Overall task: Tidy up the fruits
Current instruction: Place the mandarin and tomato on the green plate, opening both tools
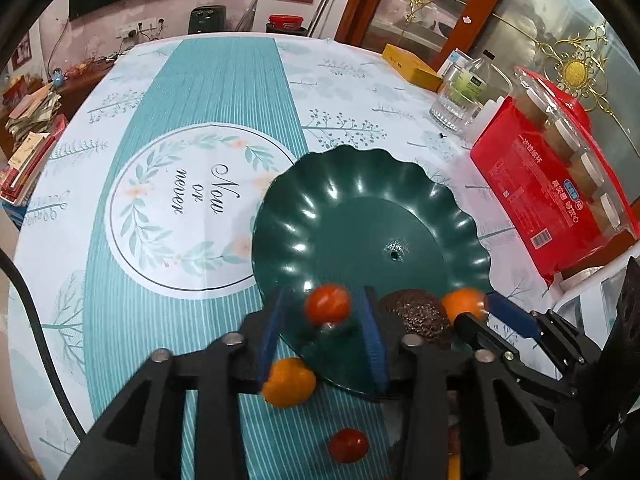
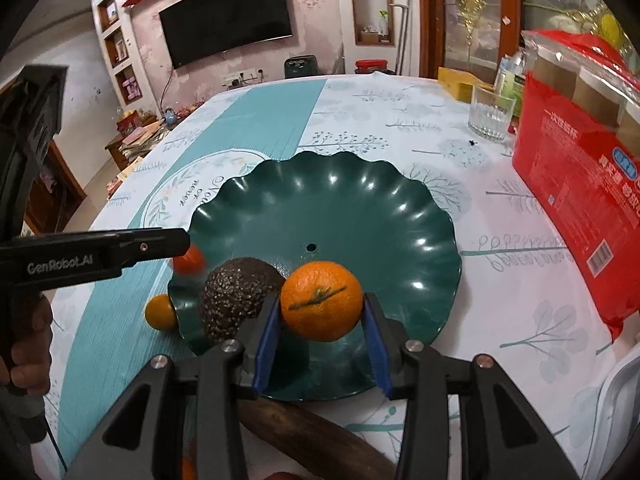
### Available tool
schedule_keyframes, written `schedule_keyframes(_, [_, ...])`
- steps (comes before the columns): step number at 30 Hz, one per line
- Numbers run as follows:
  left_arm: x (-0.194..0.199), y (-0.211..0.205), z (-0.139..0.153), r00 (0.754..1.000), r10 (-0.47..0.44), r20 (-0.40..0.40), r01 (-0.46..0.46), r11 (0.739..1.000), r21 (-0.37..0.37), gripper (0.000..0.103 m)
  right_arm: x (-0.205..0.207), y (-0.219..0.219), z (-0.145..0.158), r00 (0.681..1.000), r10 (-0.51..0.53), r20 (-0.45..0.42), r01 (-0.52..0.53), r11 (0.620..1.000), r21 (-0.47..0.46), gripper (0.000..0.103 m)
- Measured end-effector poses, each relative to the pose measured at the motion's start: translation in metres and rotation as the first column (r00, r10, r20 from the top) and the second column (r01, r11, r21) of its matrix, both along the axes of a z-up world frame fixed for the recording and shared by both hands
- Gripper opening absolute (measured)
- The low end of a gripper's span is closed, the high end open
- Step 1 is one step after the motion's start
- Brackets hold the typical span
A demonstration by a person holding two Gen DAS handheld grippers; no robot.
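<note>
avocado (image 2: 236, 300) beside held orange (image 2: 321, 301), glass (image 2: 491, 113) beyond

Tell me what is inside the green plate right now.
The green plate holds an avocado; the right gripper holds an orange over it, and a blurred tomato sits between the left gripper's fingers. The near rim is hidden.

A glossy, smooth dark green plate (image 2: 400, 216) with a fluted rim sits on a matt printed tablecloth (image 2: 400, 120). The avocado (image 2: 236, 296) looks rough and pebbled; the orange (image 2: 320, 300) has finely dimpled, slightly shiny skin. A ribbed clear drinking glass (image 2: 490, 114) stands nearby.
</note>
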State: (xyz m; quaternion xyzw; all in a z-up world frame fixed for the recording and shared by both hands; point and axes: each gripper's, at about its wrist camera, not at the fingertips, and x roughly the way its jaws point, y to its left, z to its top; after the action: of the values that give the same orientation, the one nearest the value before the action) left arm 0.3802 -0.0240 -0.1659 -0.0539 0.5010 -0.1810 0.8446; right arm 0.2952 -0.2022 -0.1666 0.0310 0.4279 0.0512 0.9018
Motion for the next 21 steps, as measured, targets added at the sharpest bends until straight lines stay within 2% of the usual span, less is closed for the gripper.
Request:
schedule_keyframes(1, [-0.002, 0.001, 0.003, 1.0, 0.005, 0.008, -0.005, 1.0, 0.0, 0.049, -0.001, -0.001, 0.002, 1.0, -0.006, 0.003, 0.006, 1.0, 0.007, 0.051])
schedule_keyframes(4, [-0.011, 0.006, 0.012, 0.999, 0.031, 0.013, -0.031, 0.999, -0.012, 0.055, -0.005, -0.005, 0.01, 1.0, -0.022, 0.015, 0.022, 1.0, 0.001, 0.053])
schedule_keyframes(15, [-0.074, 0.033, 0.036, 0.996, 0.09, -0.006, -0.09, 0.996, -0.026, 0.055, -0.058, -0.015, 0.045, 0.997, -0.067, 0.038, 0.067, 0.998, -0.015, 0.054])
schedule_keyframes(21, [-0.114, 0.044, 0.053, 0.997, 0.077, 0.01, -0.076, 0.997, -0.03, 0.055, -0.1, -0.02, 0.061, 0.993, -0.111, 0.049, 0.112, 0.994, -0.018, 0.055])
